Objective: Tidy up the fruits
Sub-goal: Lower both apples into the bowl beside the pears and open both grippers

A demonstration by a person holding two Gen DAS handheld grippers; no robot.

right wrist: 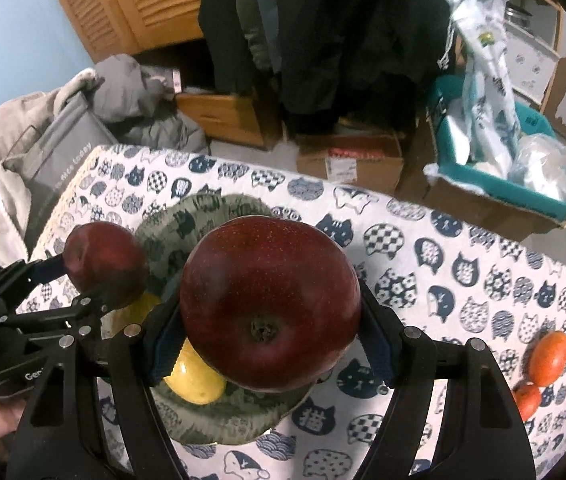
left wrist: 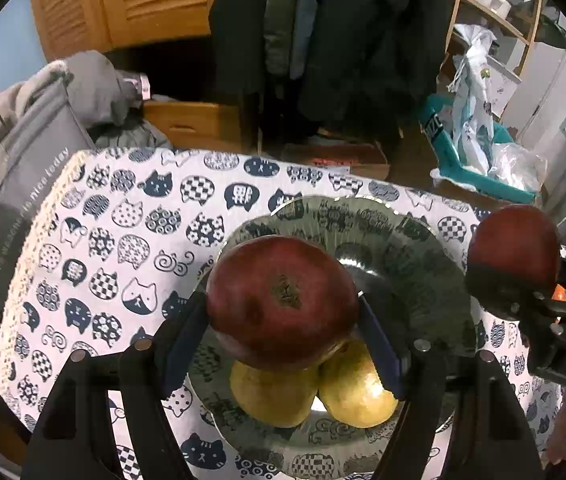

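From the left wrist view, our left gripper (left wrist: 283, 320) has its fingers (left wrist: 185, 336) closed around a dark red apple (left wrist: 281, 300), pads pressing its two sides at the widest girth, blossom end facing the camera. It hangs over the patterned plate (left wrist: 415, 280), just above two yellow pears (left wrist: 311, 388) lying side by side. Off to the right, the second red apple (left wrist: 514, 246) is clamped in our right gripper (left wrist: 523, 280), near the plate's edge over the cat-print counter (left wrist: 123, 240).

From the right wrist view, our right gripper (right wrist: 271, 336) pinches its apple (right wrist: 270, 300) the same way, across the equator, above the plate (right wrist: 211, 420) and one visible pear (right wrist: 197, 380). The left gripper (right wrist: 99, 276) carries its apple (right wrist: 105, 264) at the left. Two oranges (right wrist: 543, 372) sit well apart on the counter.

We judge these apples firm, fairly heavy and waxy-smooth, so a grip across the widest part suits them; they bruise if dropped, and pears likely dent sooner.
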